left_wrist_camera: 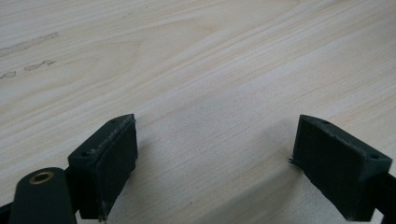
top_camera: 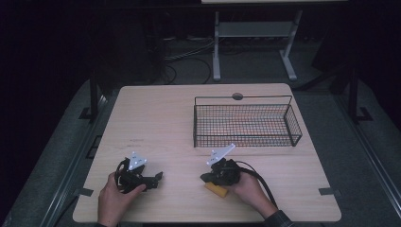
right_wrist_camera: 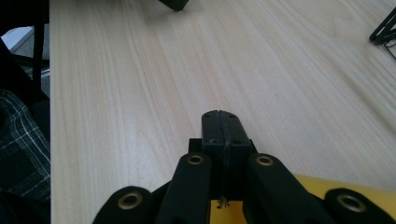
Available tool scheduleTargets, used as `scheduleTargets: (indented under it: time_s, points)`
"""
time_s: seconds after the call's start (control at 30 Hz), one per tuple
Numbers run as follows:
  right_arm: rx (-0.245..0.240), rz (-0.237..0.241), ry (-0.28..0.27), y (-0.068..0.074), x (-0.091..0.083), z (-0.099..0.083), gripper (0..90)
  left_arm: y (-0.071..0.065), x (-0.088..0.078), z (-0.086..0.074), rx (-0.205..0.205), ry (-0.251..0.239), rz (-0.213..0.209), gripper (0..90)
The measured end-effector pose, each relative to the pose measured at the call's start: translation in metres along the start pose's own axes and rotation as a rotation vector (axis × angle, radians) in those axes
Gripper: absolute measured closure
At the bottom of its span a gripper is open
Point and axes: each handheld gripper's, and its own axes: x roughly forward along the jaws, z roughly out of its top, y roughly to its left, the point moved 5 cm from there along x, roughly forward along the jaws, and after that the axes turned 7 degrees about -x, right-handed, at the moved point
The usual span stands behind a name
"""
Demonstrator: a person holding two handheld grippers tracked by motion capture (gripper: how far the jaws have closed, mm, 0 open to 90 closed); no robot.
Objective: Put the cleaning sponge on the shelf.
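- High view: we hold the left gripper (top_camera: 153, 178) low over the near left part of the table (top_camera: 165, 123), and the right gripper (top_camera: 206, 176) near the front edge at the middle. A yellow block (top_camera: 215, 190) lies flat on the table, partly under the right gripper and the right hand (top_camera: 246, 185), well short of the wire basket (top_camera: 246, 124), which stands empty on the far right part. We judge the work barely begun: if the block is meant for the basket, it is neither gripped nor lifted, so grasping, carrying and placing are all left.
- Left gripper view: our jaws stand wide apart over bare wood, nothing between them and nothing held.
- Right gripper view: our jaws are pressed fully together, pad against pad, with nothing caught between them. The yellow block (right_wrist_camera: 369, 193) shows at the bottom, behind the fingertips and under the linkage, so the closed jaws point past it. It looks a plain, flat-faced, matt yellow piece with straight edges; how thick it is we cannot tell. We judge these jaws must open and draw back to take it.
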Motion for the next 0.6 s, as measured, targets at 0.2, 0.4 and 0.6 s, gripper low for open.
scheduleTargets:
  time_s: [0.2, 0.4, 0.6]
  points:
    - [0.019, 0.000, 0.003, 0.002, -0.008, -0.010, 89.6, 0.000, 0.000, 0.000, 0.000, 0.000, 0.000, 13.0]
    - [0.033, -0.012, 0.009, 0.003, -0.017, -0.020, 89.6, 0.000, 0.000, 0.000, -0.001, -0.001, 0.000, 13.0]
    - [0.049, -0.021, 0.017, 0.004, -0.026, -0.029, 89.6, 0.000, 0.000, 0.000, -0.002, -0.002, -0.001, 13.1]
